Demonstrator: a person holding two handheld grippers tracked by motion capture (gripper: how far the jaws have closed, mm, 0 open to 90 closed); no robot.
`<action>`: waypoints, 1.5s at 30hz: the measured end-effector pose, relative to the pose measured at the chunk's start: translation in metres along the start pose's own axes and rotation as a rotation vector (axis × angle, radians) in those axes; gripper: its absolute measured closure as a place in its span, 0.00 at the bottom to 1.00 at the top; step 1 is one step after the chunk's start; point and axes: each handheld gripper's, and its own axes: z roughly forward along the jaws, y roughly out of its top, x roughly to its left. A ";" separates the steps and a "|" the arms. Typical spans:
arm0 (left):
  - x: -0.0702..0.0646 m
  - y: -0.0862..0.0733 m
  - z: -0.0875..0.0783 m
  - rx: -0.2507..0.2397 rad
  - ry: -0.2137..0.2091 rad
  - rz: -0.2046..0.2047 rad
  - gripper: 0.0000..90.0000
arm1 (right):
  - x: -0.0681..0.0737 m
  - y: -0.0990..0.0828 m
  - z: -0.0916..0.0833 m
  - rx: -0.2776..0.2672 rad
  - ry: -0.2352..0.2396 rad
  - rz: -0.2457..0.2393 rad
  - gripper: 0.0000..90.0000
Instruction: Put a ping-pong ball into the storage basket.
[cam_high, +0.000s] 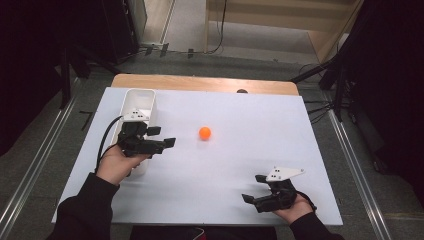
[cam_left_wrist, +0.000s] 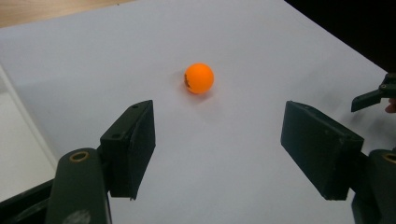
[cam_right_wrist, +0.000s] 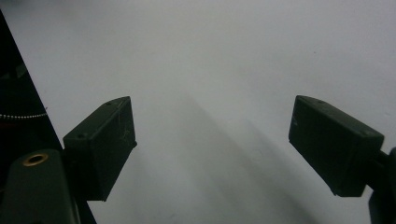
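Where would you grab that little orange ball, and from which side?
Across its middle, one pad on each side. The ball is round and lies free on the white table, so no side is special. The left gripper is nearest, jaws open and pointing at it, so probably come from the white bin side.

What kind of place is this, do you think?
Probably a lab or workshop set up for recording: a white-covered table, cables on the grey floor, and dark stands around it.
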 end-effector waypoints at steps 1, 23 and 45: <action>-0.001 0.000 0.001 -0.002 0.002 0.007 0.30 | 0.000 0.000 0.000 0.000 0.000 0.001 0.15; -0.015 -0.002 0.020 -0.031 -0.036 0.001 0.30 | 0.000 0.000 0.001 -0.004 0.010 0.007 0.15; -0.017 -0.009 0.053 -0.021 -0.027 0.002 0.29 | 0.002 0.001 0.000 -0.010 0.022 0.009 0.15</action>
